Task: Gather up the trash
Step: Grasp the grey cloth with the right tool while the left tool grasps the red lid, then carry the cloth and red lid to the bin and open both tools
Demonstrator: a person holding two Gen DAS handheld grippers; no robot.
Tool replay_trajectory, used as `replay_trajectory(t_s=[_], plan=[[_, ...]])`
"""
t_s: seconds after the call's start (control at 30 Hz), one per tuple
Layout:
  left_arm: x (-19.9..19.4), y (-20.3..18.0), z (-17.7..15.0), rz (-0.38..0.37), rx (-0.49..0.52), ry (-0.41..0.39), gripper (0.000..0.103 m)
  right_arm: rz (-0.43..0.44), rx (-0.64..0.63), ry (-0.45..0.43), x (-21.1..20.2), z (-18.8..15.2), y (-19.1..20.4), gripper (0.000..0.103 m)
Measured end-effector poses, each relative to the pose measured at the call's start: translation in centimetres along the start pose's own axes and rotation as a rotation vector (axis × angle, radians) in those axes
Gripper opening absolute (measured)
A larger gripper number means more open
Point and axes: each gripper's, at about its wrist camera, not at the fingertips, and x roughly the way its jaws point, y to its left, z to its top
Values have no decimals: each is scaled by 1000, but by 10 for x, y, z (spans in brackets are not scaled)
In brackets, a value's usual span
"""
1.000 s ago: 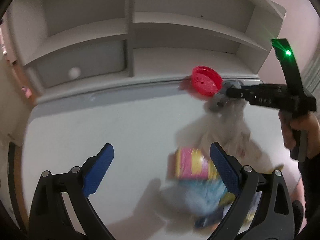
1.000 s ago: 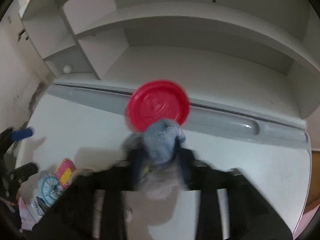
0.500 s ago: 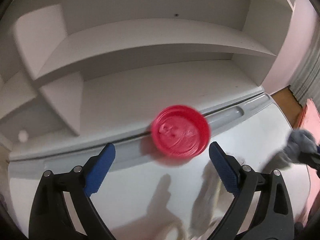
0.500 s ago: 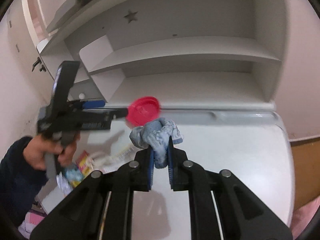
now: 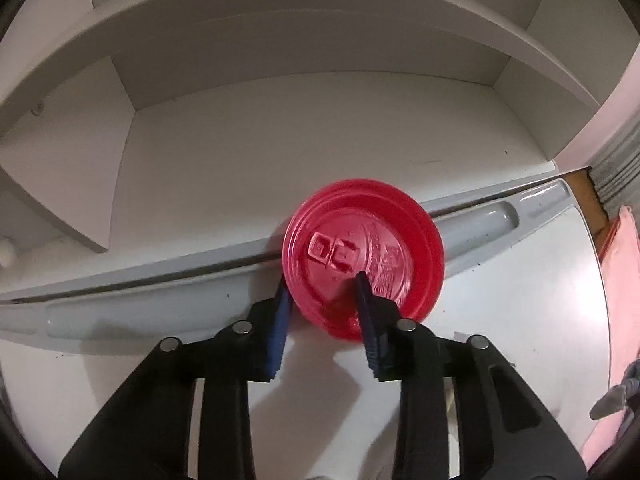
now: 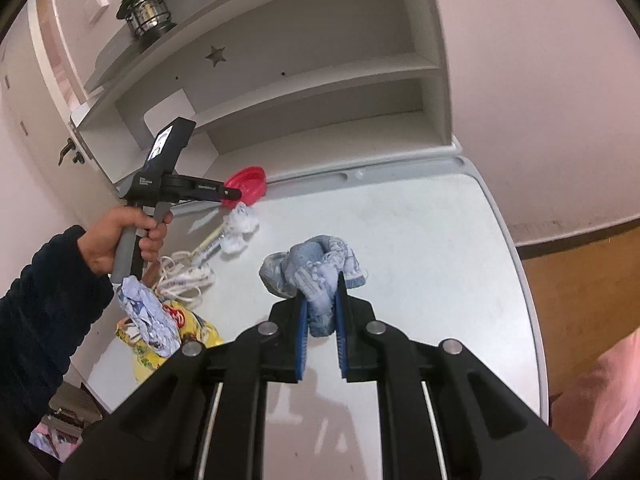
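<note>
Left wrist view: my left gripper (image 5: 322, 284) has just been closing and now pinches the near rim of the red plastic lid (image 5: 362, 258), one blue pad outside the rim, the other on its top face. The lid sits tilted at the back edge of the white counter (image 5: 516, 340), over the grey grooved strip (image 5: 160, 304) that runs along the shelf unit (image 5: 304, 136). Lid has raised embossed lettering and a square tab, too blurred for me to read. Bare counter to the right of the lid up to the rounded corner; the lower shelf behind is bare too. Right wrist view: my right gripper (image 6: 322, 292) is clamped on a crumpled blue-grey wad (image 6: 316, 268), held above the counter (image 6: 440, 248). Wide bare surface ahead and right, out to the rounded right edge, with orange floor (image 6: 580, 280) beyond it. Left side is crowded: white crumpled tissue (image 6: 240, 226), a white looped cord (image 6: 184, 276), a blue crumpled wrapper (image 6: 146, 316) on a yellow printed packet (image 6: 188, 328), print unreadable. The person's left hand (image 6: 120, 240) holds the other gripper at the lid (image 6: 246, 186). A lantern (image 6: 146, 10) stands on the top shelf and a star cutout (image 6: 216, 55) marks the back panel.
</note>
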Motion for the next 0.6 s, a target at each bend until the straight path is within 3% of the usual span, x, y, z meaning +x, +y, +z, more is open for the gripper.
replay_trajectory(t_s=[0.07, 0.13, 0.4, 0.6], plan=[[-13, -5, -1, 20, 19, -29, 7, -8, 21, -15, -8, -6, -5, 12], [-34, -12, -2, 44, 46, -70, 3, -15, 47, -34, -19, -13, -11, 12], [-117, -32, -28, 75, 84, -201, 2, -84, 139, -106, -67, -47, -31, 12], [-175, -79, -77, 39, 176, -301, 2, -185, 240, -156, -114, -85, -61, 11]])
